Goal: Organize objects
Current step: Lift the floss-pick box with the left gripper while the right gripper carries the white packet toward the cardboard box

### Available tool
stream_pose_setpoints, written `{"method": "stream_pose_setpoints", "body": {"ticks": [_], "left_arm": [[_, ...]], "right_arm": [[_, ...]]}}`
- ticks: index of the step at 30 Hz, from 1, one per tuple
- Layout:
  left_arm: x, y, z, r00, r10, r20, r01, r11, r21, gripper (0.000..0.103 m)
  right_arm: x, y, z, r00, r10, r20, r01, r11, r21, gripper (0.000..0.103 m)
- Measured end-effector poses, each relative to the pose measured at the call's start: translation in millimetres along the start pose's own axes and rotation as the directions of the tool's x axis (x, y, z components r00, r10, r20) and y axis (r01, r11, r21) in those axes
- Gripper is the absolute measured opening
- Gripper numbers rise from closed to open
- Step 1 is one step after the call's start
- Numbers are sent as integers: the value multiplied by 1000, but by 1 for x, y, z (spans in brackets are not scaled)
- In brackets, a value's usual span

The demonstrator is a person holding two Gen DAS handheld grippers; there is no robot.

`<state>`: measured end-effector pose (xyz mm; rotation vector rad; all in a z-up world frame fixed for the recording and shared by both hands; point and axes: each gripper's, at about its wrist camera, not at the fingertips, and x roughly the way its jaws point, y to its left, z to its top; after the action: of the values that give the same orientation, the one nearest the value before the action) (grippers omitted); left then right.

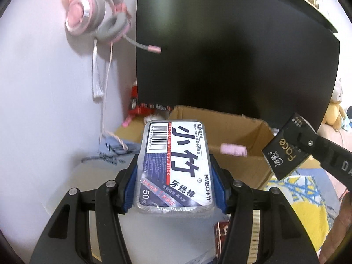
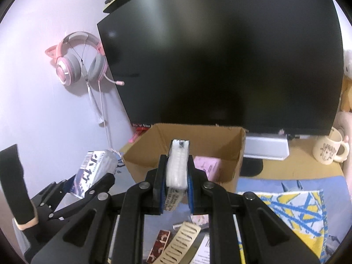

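Left wrist, left claw (image 1: 175, 171) gripping floss-stick box (image 1: 173, 165) (white-blue label, barcode), right claw (image 2: 177, 176) clamping tissue pack (image 2: 177, 165).

Behind the open brown cardboard box (image 2: 184, 145) we could not see the foot of the wide black monitor (image 2: 220, 55); its top edge ran out of the frame. Inside that box, the pink rectangular packet (image 2: 208, 165) was half covered by the right gripper (image 2: 177, 171) and its white tissue pack (image 2: 178, 165). Left of the box, red packaging (image 1: 140, 107) was too blurred to read. Below the box, the fine print on the clear rectangular floss-stick case (image 1: 173, 167) was too small to read.
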<state>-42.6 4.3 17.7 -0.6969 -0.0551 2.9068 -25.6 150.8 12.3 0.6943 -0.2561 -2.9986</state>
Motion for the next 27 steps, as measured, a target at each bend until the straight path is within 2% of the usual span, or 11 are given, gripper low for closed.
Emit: {"method": "stream_pose_setpoints", "body": {"ticks": [6,9,17,22,27], "left_arm": [[4,-4,25,1000,-8,16,7,1000,20,56],[8,-4,35,1000,11,24,-13,999,46,56],[15,0,60,999,-5,47,4,1000,14,56],[31,4,70,998,-55,23,56,998,-17,56],[43,-6,78,1000,-21,4,21,999,39,56]], "right_arm": [[3,0,20,1000,-6,22,6,1000,12,17],[6,-3,27,999,-23,24,22,1000,15,17],[10,-23,45,996,-68,51,66,997,27,17],[19,-40,50,995,-84,49,81,995,63,17],[30,-47,55,996,-83,44,81,996,46,17]]}}
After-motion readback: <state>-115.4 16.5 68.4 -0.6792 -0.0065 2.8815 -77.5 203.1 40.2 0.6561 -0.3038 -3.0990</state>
